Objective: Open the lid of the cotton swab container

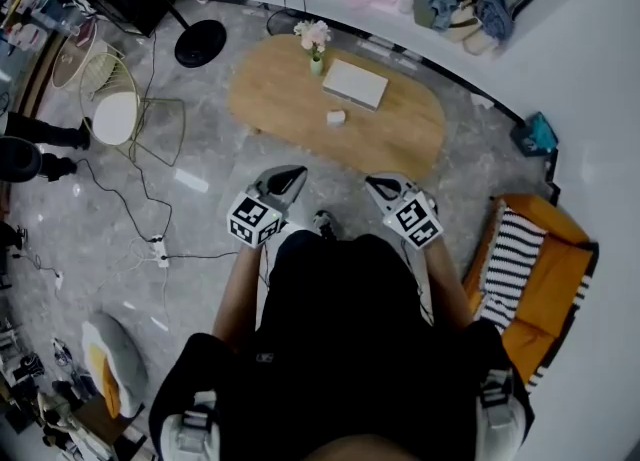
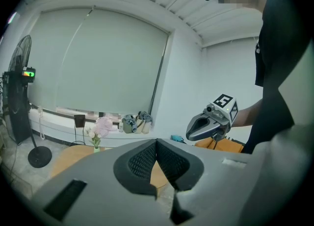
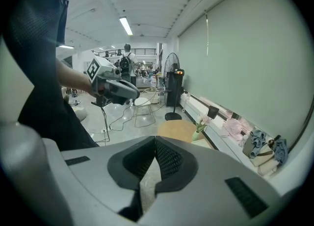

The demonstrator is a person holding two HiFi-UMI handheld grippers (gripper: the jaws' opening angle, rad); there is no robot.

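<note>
Holding two grippers out in front, the person stands short of one oval wooden table [image 1: 400, 139]. The left gripper [image 1: 290, 177] and the right gripper [image 1: 376, 185] both hang in the air above the floor, near the table's close edge and touching nothing. Each gripper view shows its ribbed black pads pressed together at the tips, with nothing between them.

The only print in sight is the black-and-white square markers: one marker cube on the left gripper [image 1: 255, 219] and one on the right [image 1: 415, 219]. They are coded patterns, not words.

Three things stand on the table. One cotton swab container [image 1: 336, 117] sits near the middle and shows only as a small white block; its lid and any label are too small to make out. Just beyond it lies one flat white box [image 1: 355, 82]. One small green vase of pale flowers [image 1: 315, 44] stands near the far edge.

To the left of the table are one white wire chair [image 1: 110, 99] and one standing fan [image 2: 19, 97]. To the right, one orange sofa [image 1: 560, 269] carries one black-and-white striped cushion [image 1: 510, 254].
</note>
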